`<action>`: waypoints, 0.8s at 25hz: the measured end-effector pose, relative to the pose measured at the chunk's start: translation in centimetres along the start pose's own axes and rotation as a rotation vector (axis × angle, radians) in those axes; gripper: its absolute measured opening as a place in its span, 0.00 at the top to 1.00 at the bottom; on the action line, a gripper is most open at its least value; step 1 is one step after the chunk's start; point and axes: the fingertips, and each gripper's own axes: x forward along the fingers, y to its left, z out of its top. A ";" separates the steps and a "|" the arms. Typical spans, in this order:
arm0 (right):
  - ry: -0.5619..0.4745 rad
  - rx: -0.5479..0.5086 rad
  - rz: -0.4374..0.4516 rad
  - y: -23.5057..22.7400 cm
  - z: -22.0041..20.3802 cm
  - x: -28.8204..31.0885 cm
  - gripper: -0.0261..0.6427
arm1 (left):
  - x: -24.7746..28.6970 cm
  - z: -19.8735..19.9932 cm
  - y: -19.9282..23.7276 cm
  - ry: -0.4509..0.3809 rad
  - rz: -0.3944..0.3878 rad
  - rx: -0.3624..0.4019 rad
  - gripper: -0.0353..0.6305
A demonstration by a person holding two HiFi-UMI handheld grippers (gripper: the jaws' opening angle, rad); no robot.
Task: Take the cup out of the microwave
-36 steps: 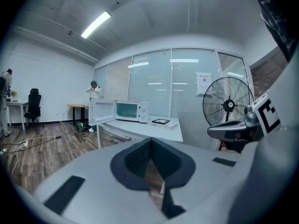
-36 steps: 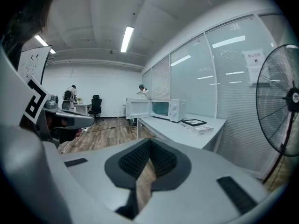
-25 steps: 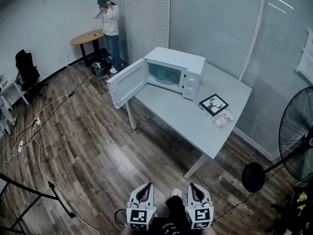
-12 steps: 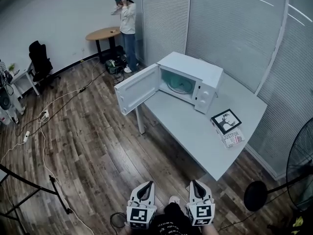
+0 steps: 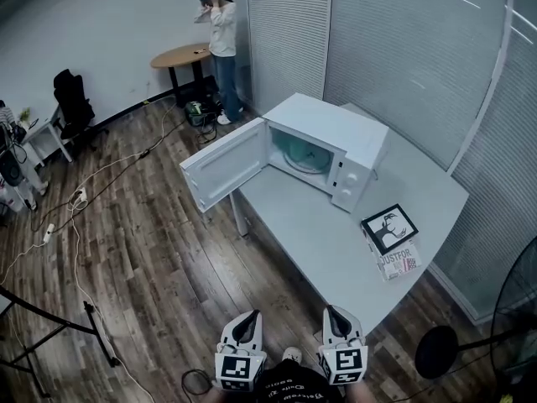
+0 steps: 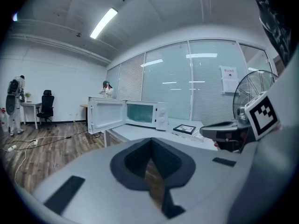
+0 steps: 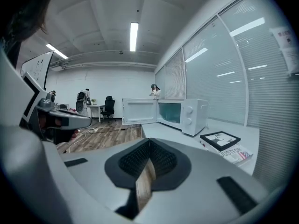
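Microwave (image 5: 340,137): stands on the desk (image 5: 323,233), with its door (image 5: 225,164) swung wide open.
Cup: cannot be made out in the dim cavity.
Left gripper (image 5: 248,317): jaws clenched, nothing between them, well apart from the microwave.
Right gripper (image 5: 334,312): jaws clenched and empty, near the desk's edge.
Framed picture (image 5: 388,227): lies on the desk beside the microwave.

Microwave (image 5: 331,128) on table (image 5: 310,225), books (image 5: 399,263) seemingly alongside
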 end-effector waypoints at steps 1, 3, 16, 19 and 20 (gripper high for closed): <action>-0.001 0.000 0.000 -0.8 0.1 0.5 0.96 | 0.8 0.2 -0.4 0.001 -0.002 0.015 0.94; -0.005 -0.001 0.002 -2.4 0.5 1.3 0.96 | 2.6 0.9 -1.3 -0.008 -0.007 0.033 0.94; -0.022 0.010 0.031 -8.3 1.6 5.6 0.95 | 9.9 2.5 -3.6 0.000 -0.002 0.011 0.94; -0.015 0.011 0.031 -8.6 1.6 6.3 0.95 | 11.0 2.6 -3.3 0.005 -0.006 0.003 0.94; -0.014 0.011 0.029 -8.7 1.6 6.6 0.96 | 11.5 2.6 -3.1 0.000 -0.007 0.008 0.94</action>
